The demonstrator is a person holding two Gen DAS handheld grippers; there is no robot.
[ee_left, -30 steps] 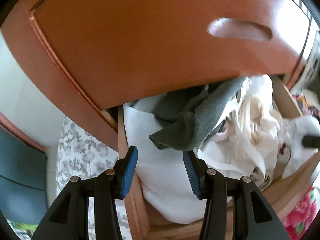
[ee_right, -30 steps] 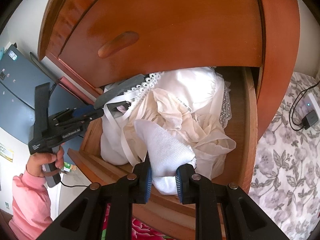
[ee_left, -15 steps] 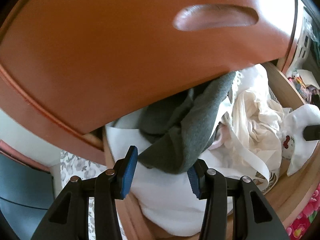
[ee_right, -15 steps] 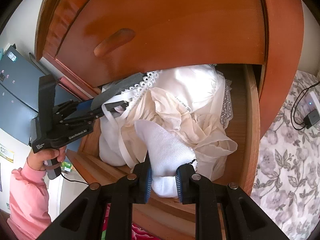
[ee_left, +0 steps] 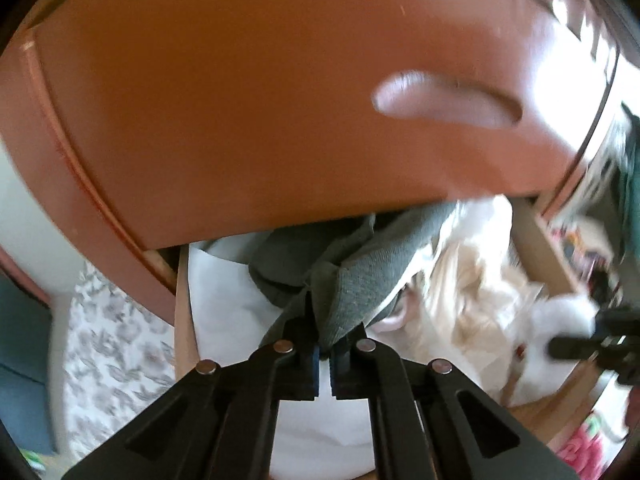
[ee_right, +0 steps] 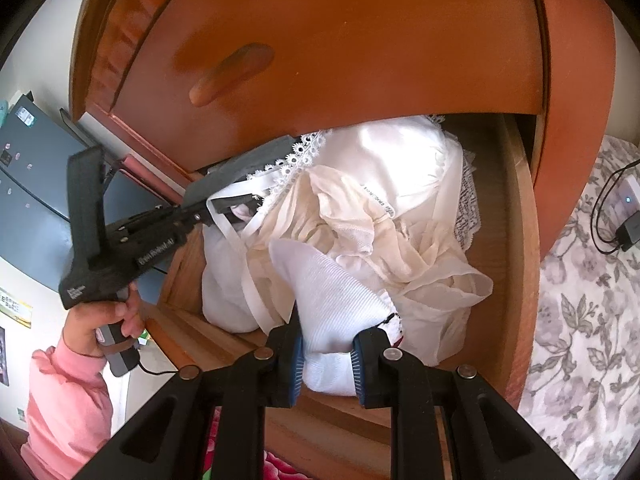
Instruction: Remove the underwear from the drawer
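The open wooden drawer point(ee_right: 516, 240) is holding a heap of pale garments. My left tool point(ee_left: 325, 354) is clamping together on a fold of grey underwear point(ee_left: 360, 276) lying at the drawer's back left corner. My right tool point(ee_right: 326, 356) is gripping a white ribbed sock point(ee_right: 332, 296) at the drawer's front.

A home bedroom is shown. A wooden dresser point(ee_right: 360, 40) with an open drawer point(ee_right: 516, 240) of underclothes point(ee_right: 400, 200) is flanked by floral bedding point(ee_right: 588, 320).
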